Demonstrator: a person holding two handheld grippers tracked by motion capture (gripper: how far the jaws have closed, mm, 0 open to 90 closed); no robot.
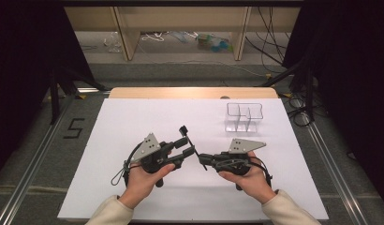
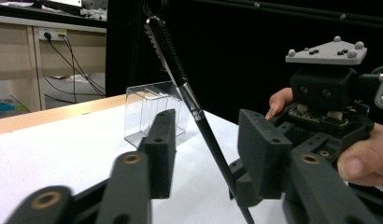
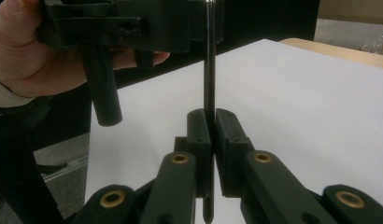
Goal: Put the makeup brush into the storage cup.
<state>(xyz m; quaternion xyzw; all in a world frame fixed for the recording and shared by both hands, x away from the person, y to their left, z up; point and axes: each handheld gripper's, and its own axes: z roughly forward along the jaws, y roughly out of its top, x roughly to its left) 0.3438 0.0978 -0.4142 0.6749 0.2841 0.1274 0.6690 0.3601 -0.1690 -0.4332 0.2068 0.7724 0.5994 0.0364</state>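
A thin black brush wand (image 2: 199, 114) with a ribbed tip and a silver collar stands tilted above the white board. My right gripper (image 3: 211, 116) is shut on its lower shaft, both pads pressed against the rod (image 3: 209, 70). My left gripper (image 2: 209, 133) has the wand between its jaws, with a gap on each side, so it is open. In the high view the left gripper (image 1: 187, 140) and the right gripper (image 1: 202, 160) meet tip to tip at the board's middle, with the wand (image 1: 192, 147) between them.
A clear plastic divided box (image 1: 244, 117) stands on the white board (image 1: 134, 117) at the back right; it sits behind the wand in the left gripper view (image 2: 150, 109). The table's wooden edge (image 1: 190, 92) lies beyond. Black curtains flank both sides.
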